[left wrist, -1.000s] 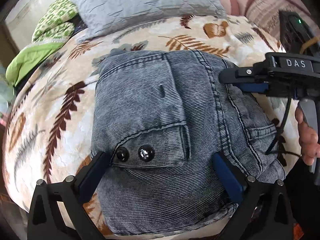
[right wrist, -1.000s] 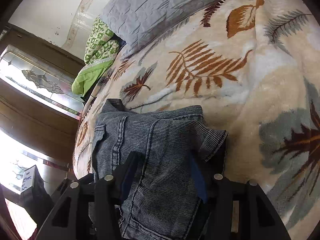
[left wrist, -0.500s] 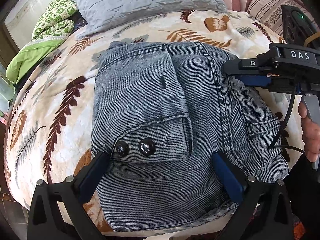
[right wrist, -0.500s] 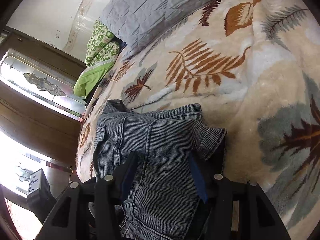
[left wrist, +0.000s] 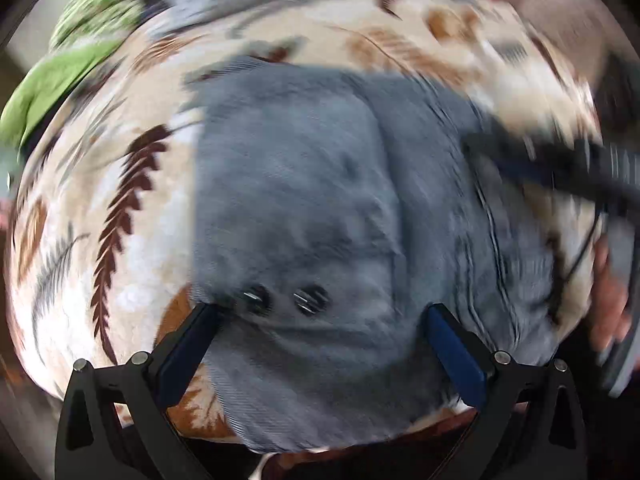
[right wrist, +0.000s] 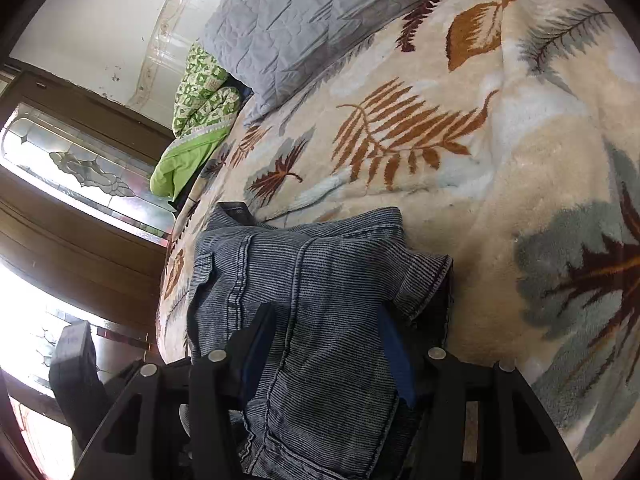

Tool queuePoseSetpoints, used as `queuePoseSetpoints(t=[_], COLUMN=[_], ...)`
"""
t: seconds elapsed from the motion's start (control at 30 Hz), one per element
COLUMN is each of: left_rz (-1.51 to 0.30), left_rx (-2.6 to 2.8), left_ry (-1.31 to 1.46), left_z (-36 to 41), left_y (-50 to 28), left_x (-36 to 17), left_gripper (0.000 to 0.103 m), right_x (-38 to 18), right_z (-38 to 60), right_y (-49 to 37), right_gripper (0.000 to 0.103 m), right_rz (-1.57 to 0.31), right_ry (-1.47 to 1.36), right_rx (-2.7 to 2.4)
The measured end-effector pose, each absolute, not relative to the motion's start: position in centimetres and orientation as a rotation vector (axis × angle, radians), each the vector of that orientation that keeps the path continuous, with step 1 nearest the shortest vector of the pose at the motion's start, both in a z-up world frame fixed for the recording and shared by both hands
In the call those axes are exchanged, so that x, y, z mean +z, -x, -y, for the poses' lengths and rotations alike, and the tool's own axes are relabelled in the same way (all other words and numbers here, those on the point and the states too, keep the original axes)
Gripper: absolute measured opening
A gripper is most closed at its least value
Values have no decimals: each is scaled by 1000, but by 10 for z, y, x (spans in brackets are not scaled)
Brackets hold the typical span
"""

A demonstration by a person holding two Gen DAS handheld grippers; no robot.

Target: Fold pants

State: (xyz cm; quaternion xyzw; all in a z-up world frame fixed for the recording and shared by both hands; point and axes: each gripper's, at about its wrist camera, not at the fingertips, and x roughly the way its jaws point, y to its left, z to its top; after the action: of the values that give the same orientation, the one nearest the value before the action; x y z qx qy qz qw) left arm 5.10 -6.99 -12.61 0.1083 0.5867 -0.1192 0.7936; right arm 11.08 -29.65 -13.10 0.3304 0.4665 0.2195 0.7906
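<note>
Folded grey-blue denim pants (left wrist: 320, 200) lie on a leaf-patterned blanket (left wrist: 132, 280) near the bed's front edge. My left gripper (left wrist: 323, 311) hovers open above them, its blue pads wide apart on either side of two dark snap buttons (left wrist: 280, 300). This view is smeared by motion. My right gripper (right wrist: 325, 316) is shut on the thick folded edge of the pants (right wrist: 312, 272), with denim filling the gap between its pads. From the left wrist view, the right gripper (left wrist: 480, 148) reaches in over the pants' right edge, and a hand (left wrist: 608, 288) holds its grip.
A grey quilted pillow (right wrist: 320, 20) and a green patterned cloth (right wrist: 200, 92) lie at the head of the bed. A wooden frame with leaded glass (right wrist: 80, 168) stands beyond the bed's left side. Open blanket (right wrist: 520, 160) stretches to the right of the pants.
The left wrist view has gone blurred and tilted as the left gripper swings over the pants, jaws still wide. The right gripper and the fold it holds have not moved.
</note>
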Motion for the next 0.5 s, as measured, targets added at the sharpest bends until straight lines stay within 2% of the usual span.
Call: queuePoseSetpoints(t=[0.1, 0.3, 0.43, 0.5], left_rz=[-1233, -1265, -1358, -1344], left_rx=[-239, -261, -334, -346], left_ry=[-172, -152, 98, 68], left_z=[57, 56, 30, 36], left_y=[-61, -73, -86, -82], left_x=[-121, -143, -165, -163], left_gripper=[103, 103, 103, 103], right_x=[-131, -132, -130, -128], right_z=[297, 299, 295, 293], right_y=[-111, -113, -114, -116], right_gripper=[59, 63, 67, 67], right_rz=[-1005, -1012, -1012, -1016], right_ry=[-721, -741, -723, -710], right_rx=[475, 485, 490, 489])
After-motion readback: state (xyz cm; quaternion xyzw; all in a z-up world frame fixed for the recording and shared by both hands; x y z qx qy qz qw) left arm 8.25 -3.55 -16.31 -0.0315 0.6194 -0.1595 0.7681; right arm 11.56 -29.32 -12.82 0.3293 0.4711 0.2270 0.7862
